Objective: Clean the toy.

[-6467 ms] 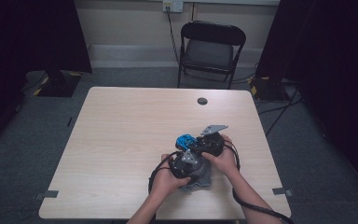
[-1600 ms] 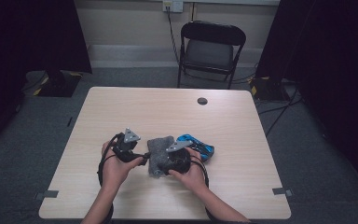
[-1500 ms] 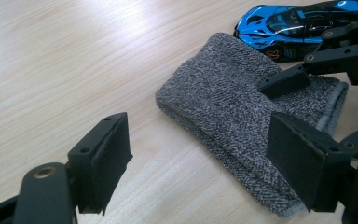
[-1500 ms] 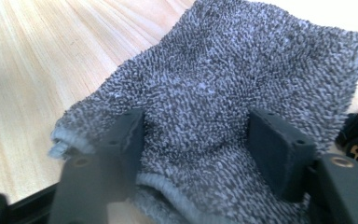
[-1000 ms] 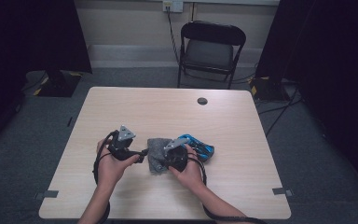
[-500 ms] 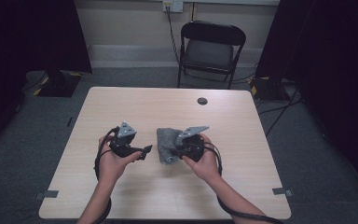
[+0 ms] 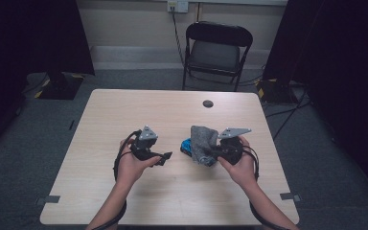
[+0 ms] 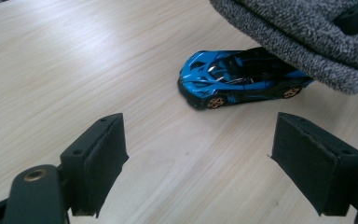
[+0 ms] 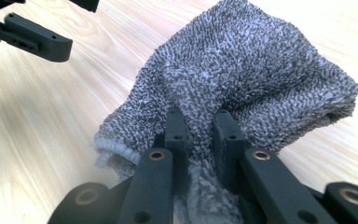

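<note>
A grey terry cloth [image 7: 203, 143] hangs lifted off the table, pinched in my right gripper [image 7: 218, 152], whose jaws are shut on a fold of the cloth [image 9: 242, 79]. Under its left edge a blue toy car [image 7: 187, 145] stands on the light wood table [image 7: 172, 115]; in the left gripper view the blue toy car [image 8: 235, 77] sits just beyond the jaws, its rear under the hanging cloth [image 8: 307, 32]. My left gripper [image 7: 166, 156] is open, level, pointing at the car from the left, with nothing between its fingers [image 8: 98, 158].
A small dark round hole [image 7: 208, 103] sits near the table's far edge. A black folding chair [image 7: 218, 50] stands behind the table. Dark curtains flank the room, and cables run across the floor at the right.
My right gripper has lifted the grey cloth up and to the right, uncovering the blue car. My left gripper has shifted slightly right toward the car, still open.
</note>
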`<state>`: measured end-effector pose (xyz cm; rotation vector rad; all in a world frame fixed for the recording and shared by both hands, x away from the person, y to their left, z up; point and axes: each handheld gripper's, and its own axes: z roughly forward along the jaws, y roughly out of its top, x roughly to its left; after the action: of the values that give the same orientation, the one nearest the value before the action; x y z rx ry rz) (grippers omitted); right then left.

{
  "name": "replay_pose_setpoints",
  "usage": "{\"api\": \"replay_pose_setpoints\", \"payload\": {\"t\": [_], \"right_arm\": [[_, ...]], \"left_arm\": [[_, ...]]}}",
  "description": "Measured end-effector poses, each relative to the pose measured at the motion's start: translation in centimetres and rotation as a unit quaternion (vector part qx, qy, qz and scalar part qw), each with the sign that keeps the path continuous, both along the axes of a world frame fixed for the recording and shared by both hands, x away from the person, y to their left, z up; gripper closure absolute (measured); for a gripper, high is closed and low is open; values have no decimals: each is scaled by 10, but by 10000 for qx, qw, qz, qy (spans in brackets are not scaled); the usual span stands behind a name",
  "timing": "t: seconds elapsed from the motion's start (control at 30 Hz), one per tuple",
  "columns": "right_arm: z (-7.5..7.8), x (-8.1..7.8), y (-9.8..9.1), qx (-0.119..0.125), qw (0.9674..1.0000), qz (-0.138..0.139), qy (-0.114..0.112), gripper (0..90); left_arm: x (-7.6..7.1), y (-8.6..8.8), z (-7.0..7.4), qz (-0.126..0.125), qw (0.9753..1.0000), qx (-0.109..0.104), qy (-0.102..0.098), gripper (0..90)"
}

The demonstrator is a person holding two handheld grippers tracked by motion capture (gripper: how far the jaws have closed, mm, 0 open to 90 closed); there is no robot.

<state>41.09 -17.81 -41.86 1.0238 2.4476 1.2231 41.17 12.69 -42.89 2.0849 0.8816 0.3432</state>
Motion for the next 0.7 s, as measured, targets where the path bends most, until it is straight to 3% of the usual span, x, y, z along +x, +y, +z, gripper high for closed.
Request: {"api": "replay_pose_setpoints", "payload": {"t": [0.4,0.7], "right_arm": [[-11,-15,-57,75,9981,-613,-2,785],[-30,-34,-93,-44,9945,-1037,126,784]], "left_arm": [[13,-40,-7,-558,9984,50,-19,171],[31,-78,-20,-1092,9940,65,51,171]]}}
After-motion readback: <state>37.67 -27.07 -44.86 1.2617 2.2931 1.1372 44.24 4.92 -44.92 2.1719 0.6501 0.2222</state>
